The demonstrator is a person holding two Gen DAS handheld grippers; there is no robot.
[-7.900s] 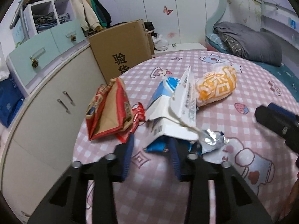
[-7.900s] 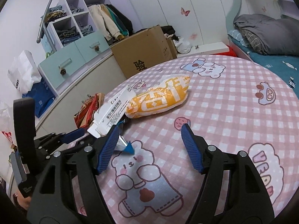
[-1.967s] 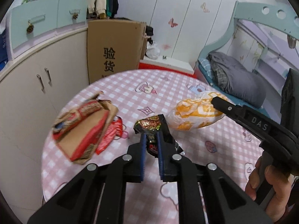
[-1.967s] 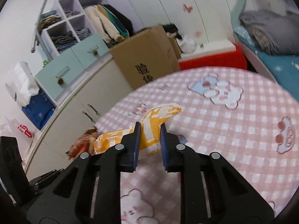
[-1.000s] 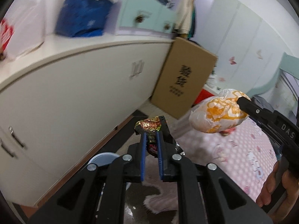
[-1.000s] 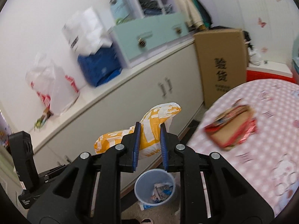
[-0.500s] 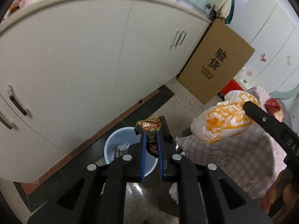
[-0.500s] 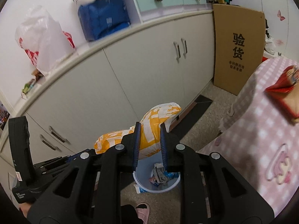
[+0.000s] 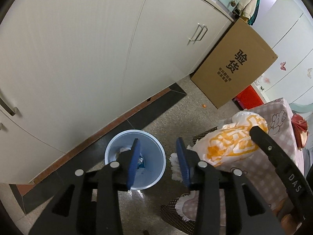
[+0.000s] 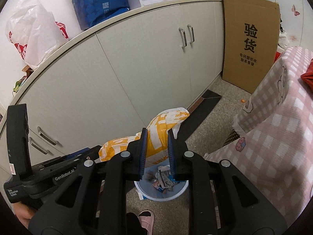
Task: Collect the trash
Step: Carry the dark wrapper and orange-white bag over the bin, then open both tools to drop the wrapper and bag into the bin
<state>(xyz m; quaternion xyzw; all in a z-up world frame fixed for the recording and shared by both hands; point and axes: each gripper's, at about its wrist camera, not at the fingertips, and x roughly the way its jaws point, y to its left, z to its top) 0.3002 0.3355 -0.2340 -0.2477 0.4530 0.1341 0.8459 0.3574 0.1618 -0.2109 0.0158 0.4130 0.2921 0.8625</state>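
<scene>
Over the round pale-blue plastic waste bin [image 9: 135, 158] on the speckled floor beside the curved cream cabinet [image 9: 82, 45], the left gripper [image 9: 157, 159] has its blue-padded jaws opening with nothing between them: the crumpled dark foil wrapper it pinched half a second ago is gone from the pads, and I judge it has dropped into the bin, though I cannot pick it out among the scraps already lying there. That would make one more piece of trash collected and free the left tool for another trip to the table. The right gripper [image 10: 156, 150] is clamped on the puffy orange-and-white plastic snack bag [image 10: 156, 135], which hangs in the air just above the bin's near rim in the right wrist view; it is not yet released, so letting it go looks like the next step. Compared with two seconds back, when both tools were above the pink checked tablecloth [image 10: 279, 117] with their loads, both now point down at the floor, the cloth showing only at the right edge. A red paper wrapper [image 9: 299, 125] remains on the table, so work is left. The brown cardboard box [image 9: 234, 68] leans against the cabinet as before.
</scene>
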